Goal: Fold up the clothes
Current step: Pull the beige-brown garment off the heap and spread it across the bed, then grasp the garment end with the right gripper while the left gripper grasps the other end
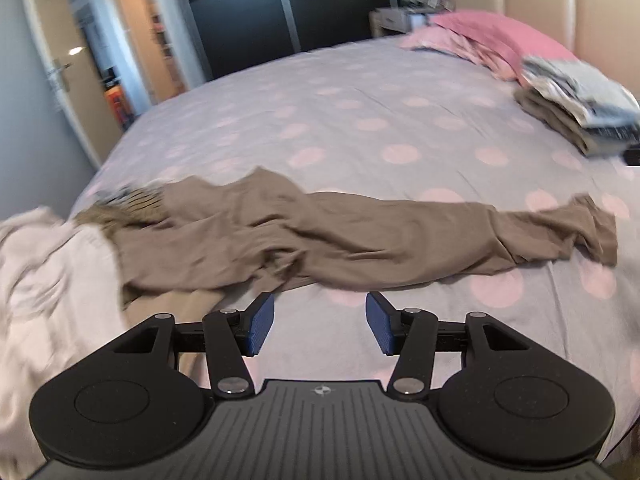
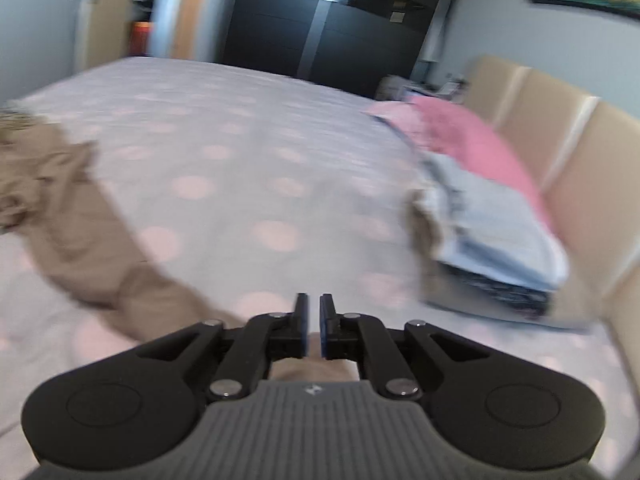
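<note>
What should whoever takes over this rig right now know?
Left gripper: open, empty, just short of the long crumpled brown garment lying across the polka-dot bedspread.
Right gripper: jaws a narrow gap apart, nothing between them; the same garment runs beneath it.
Done: stack of folded clothes by the pink pillow.
Left: spread and fold the brown garment; pale unfolded clothes wait beside it.

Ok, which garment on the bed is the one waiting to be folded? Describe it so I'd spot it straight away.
Start from the big bed with its grey cover dotted in pink. Along its near edge, just beyond the left gripper, lies a long brown garment, stretched out sideways and rumpled. Unlike the folded stack by the pink pillow or the white clothes at its left end, it is brown and unfolded.
</note>
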`<state>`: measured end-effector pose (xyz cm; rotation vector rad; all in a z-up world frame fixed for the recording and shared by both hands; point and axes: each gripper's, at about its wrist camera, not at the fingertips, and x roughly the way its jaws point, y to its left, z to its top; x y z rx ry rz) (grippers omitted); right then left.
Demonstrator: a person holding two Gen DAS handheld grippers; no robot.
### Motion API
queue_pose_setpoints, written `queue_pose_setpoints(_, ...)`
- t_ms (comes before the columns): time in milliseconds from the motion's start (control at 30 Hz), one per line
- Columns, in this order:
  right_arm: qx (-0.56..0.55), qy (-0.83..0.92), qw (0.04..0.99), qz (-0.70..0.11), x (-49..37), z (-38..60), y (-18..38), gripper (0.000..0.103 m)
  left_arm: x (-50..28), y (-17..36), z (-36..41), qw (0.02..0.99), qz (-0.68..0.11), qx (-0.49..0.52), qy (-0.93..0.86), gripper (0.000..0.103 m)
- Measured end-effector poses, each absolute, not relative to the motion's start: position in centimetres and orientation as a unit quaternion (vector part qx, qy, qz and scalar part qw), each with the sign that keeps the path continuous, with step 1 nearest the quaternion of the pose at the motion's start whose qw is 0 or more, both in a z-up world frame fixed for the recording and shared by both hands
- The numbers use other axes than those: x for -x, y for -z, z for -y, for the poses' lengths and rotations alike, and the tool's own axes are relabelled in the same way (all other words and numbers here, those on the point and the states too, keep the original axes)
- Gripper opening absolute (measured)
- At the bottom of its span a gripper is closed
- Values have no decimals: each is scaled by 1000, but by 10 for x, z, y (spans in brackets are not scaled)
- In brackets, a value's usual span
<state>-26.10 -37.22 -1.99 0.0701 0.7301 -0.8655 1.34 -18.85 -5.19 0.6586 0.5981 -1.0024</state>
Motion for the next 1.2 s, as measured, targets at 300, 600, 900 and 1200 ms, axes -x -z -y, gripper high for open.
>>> queue_pose_setpoints(300, -46, 284, 877, -384, 182, 319, 104, 43, -20, 120, 233, 766, -233, -398, 447, 57)
queue_pose_setpoints(600, -22, 274, 865, -421, 152, 337, 148, 57, -52, 187, 254, 746, -185, -524, 366, 57)
queue_pose_setpoints(900, -26, 289, 862, -414, 128, 354, 157, 57, -58, 204, 269, 755, -130, -541, 348, 59)
queue_pose_setpoints(1200, -24, 293, 862, -414, 120, 356, 147, 6, -58, 187, 275, 761, -167, -506, 370, 6)
